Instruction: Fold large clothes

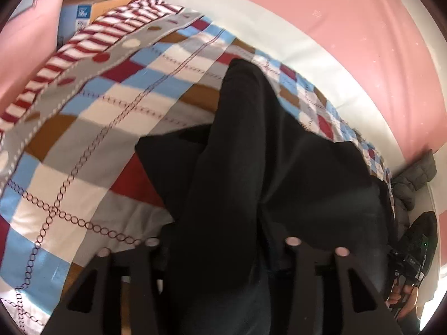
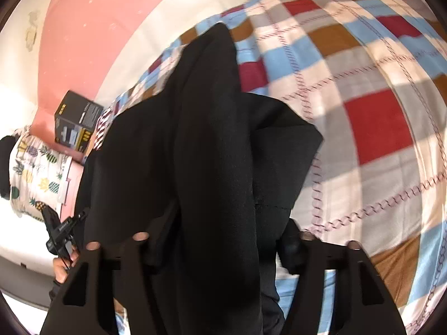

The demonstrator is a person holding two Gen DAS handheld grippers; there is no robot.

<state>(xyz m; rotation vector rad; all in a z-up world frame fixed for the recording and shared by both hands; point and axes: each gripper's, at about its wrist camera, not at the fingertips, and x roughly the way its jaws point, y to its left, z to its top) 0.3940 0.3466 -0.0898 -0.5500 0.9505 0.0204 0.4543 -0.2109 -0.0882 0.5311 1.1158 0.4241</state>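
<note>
A large black garment [image 1: 251, 153] lies in a bunched ridge on the checked bedspread [image 1: 83, 153]. Its near end runs up between the fingers of my left gripper [image 1: 223, 247], whose jaws stand wide apart with the cloth loose between them. In the right wrist view the same black garment [image 2: 195, 125] passes between the fingers of my right gripper [image 2: 223, 240]. That gripper is also open, and a strip of bedspread [image 2: 377, 128] shows beside the cloth inside its right finger. The two grippers are side by side at the garment's near edge.
A person's hand [image 1: 402, 298] holding the other tool shows at the lower right, and again as a hand [image 2: 62, 268] at the lower left. A black and yellow box [image 2: 78, 120], a pineapple-print cloth [image 2: 39, 167], a striped cloth [image 1: 111, 28] and a dark padded jacket [image 1: 413, 176] lie around the bed. A pink wall [image 1: 335, 14] stands behind it.
</note>
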